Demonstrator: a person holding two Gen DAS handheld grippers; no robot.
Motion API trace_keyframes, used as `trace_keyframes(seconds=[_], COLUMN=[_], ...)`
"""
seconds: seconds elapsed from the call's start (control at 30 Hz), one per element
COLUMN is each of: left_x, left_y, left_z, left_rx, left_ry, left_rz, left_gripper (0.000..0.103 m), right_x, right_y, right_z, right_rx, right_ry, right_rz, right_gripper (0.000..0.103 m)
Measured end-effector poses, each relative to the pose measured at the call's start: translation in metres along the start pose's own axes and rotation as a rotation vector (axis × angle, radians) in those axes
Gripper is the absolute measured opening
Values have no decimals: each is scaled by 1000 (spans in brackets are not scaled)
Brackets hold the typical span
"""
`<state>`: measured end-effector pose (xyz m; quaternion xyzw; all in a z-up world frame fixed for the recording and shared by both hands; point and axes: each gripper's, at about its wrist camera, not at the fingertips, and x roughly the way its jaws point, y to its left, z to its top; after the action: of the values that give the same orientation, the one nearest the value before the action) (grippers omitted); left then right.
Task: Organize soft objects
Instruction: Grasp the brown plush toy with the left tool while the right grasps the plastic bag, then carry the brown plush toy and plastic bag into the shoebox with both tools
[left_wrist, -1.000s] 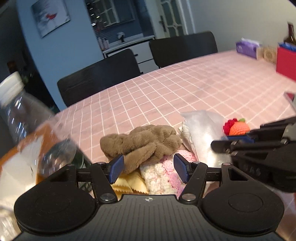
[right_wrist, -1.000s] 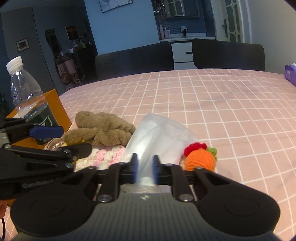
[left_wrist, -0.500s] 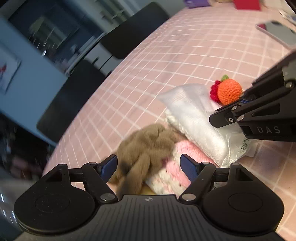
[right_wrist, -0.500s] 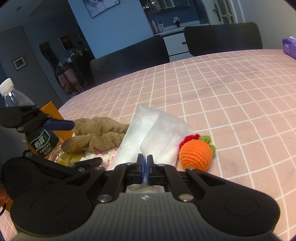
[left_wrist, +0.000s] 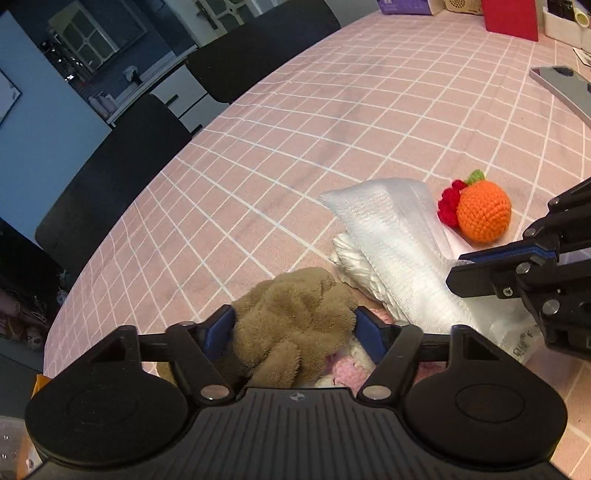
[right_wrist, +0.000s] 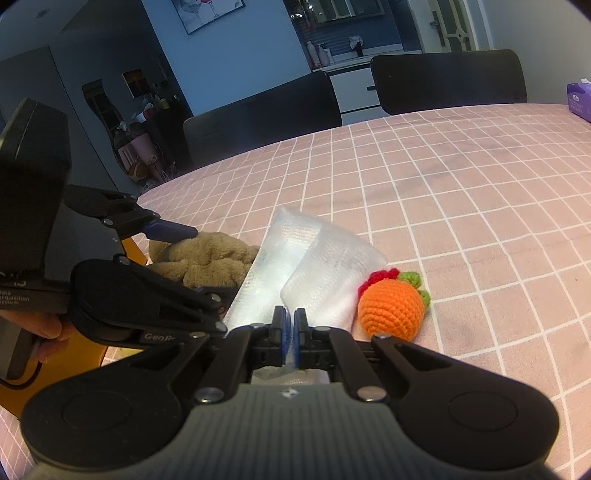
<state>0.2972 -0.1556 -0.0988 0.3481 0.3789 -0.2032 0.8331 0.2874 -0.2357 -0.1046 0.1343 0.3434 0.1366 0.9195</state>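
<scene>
A brown plush toy (left_wrist: 295, 306) lies on a pink and white crochet piece (left_wrist: 347, 369) at the near edge of the pink checked table (left_wrist: 332, 110). My left gripper (left_wrist: 295, 328) straddles the plush; its jaws are closing and both blue pads touch its sides. Right of it lies a white mesh-wrapped packet (left_wrist: 391, 236), and my right gripper (right_wrist: 290, 328) is shut on that packet's near edge (right_wrist: 314, 258). A crochet orange (right_wrist: 391, 306) with a red and green tuft rests beside the packet. In the right wrist view the plush (right_wrist: 210, 258) sits between the left fingers (right_wrist: 173, 232).
Two black chairs (left_wrist: 258, 48) (left_wrist: 110, 177) stand at the far table edge. A red box (left_wrist: 511, 16) and a flat dark device (left_wrist: 561, 85) are at the far right, with a purple tissue pack (right_wrist: 578, 99). An orange box (right_wrist: 88, 343) stands left of the pile.
My left gripper rolled, dropped toward the pile and came around the brown plush, its jaws wider midway and narrower now. The right gripper stayed pinched on the white packet.
</scene>
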Motion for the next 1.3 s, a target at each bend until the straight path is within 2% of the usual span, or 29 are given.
trace_keyframes(seconds=[0.1, 0.2, 0.27, 0.53, 0.9, 1.3], left_x=[-7, -11, -18, -70, -142, -219], left_y=[4, 11, 10, 22, 10, -2], left_z=[-1, -2, -3, 1, -7, -50], left_rx=[-33, -66, -64, -143, -228, -256], left_ry=[-19, -33, -63, -207, -361, -491], left_rz=[23, 33, 68, 141, 84, 65], left_gripper=[49, 39, 31, 30, 30, 30], right_x=[-1, -3, -6, -31, -83, -144], right_y=[1, 4, 6, 7, 32, 74], right_z=[0, 0, 1, 11, 23, 10], right_rx=[-6, -19, -24, -7, -78, -187], right_ry=[-5, -12, -24, -97, -195, -284], right_rz=[-7, -13, -16, -5, -29, -5], right_gripper=[0, 0, 0, 0, 0, 0])
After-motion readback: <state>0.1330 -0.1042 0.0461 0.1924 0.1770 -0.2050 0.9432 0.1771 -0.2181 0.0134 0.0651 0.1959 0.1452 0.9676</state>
